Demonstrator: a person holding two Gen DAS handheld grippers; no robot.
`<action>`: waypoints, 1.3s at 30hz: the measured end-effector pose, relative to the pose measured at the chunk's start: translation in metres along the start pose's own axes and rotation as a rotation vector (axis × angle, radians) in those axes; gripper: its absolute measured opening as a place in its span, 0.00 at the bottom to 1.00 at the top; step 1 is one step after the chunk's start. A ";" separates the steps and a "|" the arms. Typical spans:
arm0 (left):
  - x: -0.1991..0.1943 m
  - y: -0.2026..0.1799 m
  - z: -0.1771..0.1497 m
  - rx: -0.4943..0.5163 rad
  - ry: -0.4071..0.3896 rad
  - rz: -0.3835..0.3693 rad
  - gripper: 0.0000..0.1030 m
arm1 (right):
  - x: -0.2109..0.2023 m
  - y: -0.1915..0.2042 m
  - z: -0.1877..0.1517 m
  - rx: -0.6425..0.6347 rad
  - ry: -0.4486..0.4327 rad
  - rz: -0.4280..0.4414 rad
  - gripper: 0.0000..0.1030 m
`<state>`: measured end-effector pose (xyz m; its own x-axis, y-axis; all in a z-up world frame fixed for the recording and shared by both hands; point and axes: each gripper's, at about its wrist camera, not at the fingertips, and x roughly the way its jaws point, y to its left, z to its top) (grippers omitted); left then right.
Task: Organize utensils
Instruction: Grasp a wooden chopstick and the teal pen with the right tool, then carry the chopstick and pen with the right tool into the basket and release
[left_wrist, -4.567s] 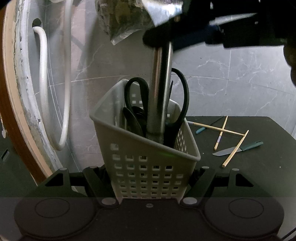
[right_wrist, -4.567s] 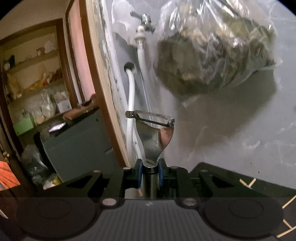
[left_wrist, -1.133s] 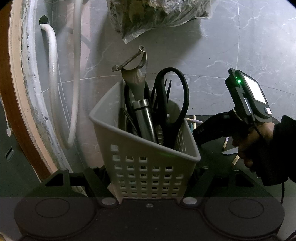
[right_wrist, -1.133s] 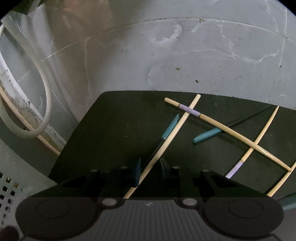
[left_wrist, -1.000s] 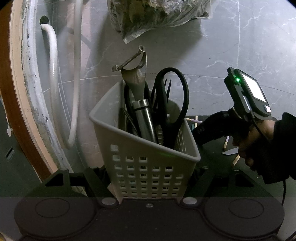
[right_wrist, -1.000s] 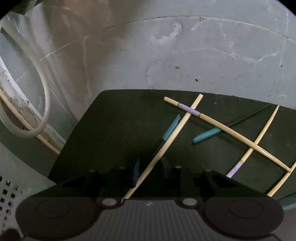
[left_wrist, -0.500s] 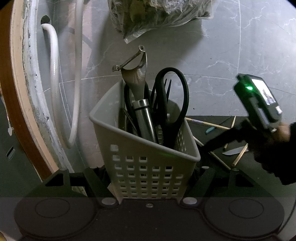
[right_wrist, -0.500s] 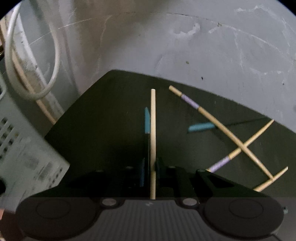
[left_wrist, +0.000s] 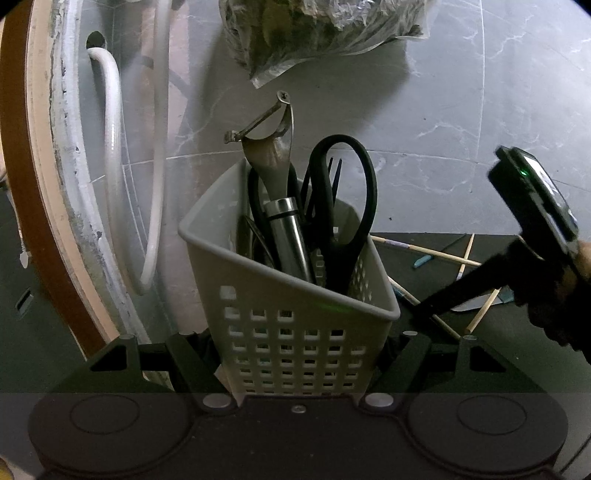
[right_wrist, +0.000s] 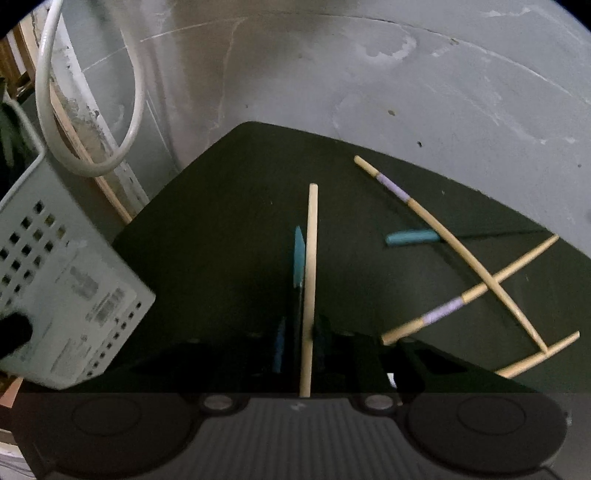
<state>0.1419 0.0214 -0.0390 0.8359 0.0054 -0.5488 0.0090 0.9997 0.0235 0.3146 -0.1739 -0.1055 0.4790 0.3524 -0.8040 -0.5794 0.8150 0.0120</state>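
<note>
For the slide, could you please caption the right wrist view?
Right claw holding a chopstick above the dark table, basket at left.

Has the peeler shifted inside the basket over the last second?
No. In the left wrist view the peeler leans at the same spot against the basket rim, left of the scissors, as a second ago.

The left gripper (left_wrist: 295, 354) is clamping the utensil basket (left_wrist: 306, 325) between its jaws, pointing slightly downward. The right gripper (right_wrist: 301, 332) is tilting steeply down, its jaws opening around a bamboo chopstick (right_wrist: 309, 280) running up between them.
</note>
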 end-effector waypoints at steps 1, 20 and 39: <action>0.000 0.000 0.000 0.001 0.002 0.000 0.74 | 0.002 0.000 0.003 -0.001 -0.001 0.002 0.25; 0.000 0.001 -0.001 -0.001 -0.005 0.001 0.74 | 0.011 -0.001 0.007 0.126 -0.030 0.015 0.14; 0.000 0.002 -0.001 0.007 -0.010 -0.006 0.74 | -0.090 -0.008 -0.022 0.192 -0.393 0.115 0.14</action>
<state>0.1413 0.0239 -0.0402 0.8415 -0.0008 -0.5402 0.0175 0.9995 0.0258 0.2615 -0.2223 -0.0460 0.6539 0.5637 -0.5045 -0.5289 0.8175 0.2280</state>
